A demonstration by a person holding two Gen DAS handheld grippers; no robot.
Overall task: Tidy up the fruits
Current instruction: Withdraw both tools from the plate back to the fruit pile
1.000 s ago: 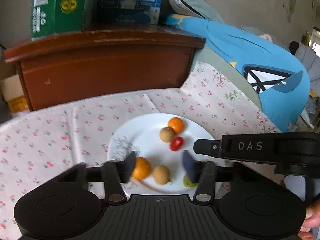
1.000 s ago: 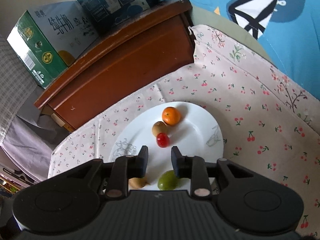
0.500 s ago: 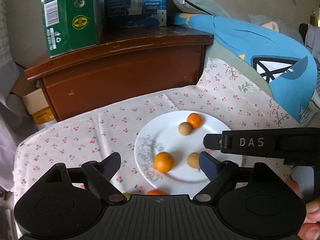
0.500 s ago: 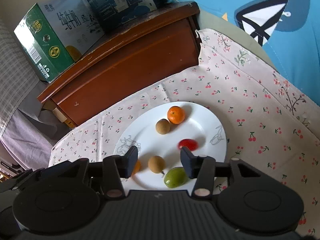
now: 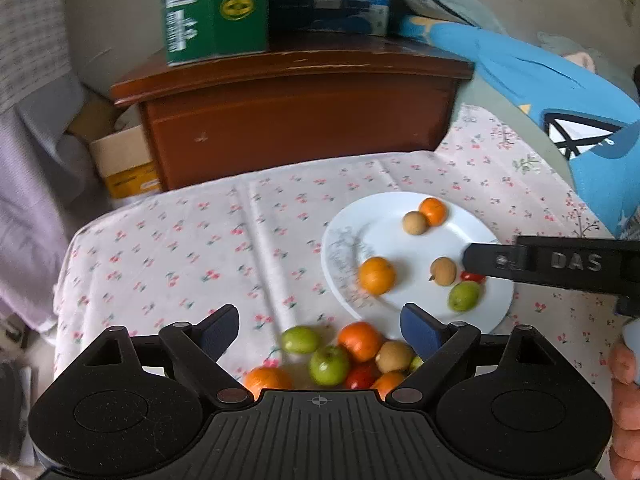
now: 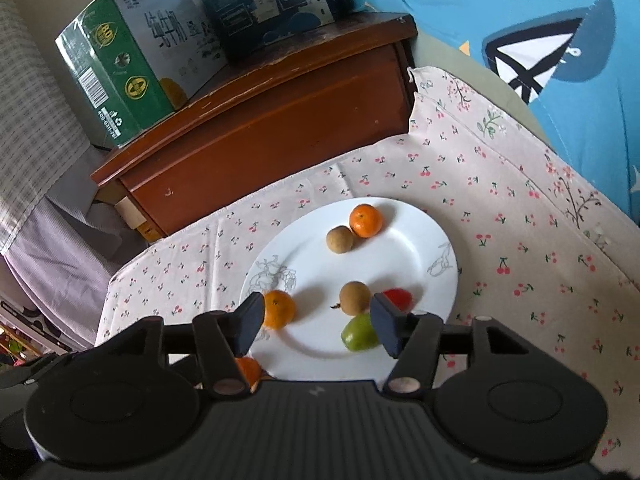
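Left wrist view first: my left gripper has just been opening and now sits spread wide with nothing pinched, hovering over a loose pile of fruit on the cherry-print cloth, right by the near edge of the white plate. Plate's already got two oranges, two brown longans, a green fruit and a red one. The right gripper's finger pokes in over the plate's right edge.

Right wrist view: my right gripper has also just been opening, released, nothing clamped. A longan and a green fruit show between the fingers, lying on the plate near its front edge, pads clear of both. An orange sits just beside the left pad.
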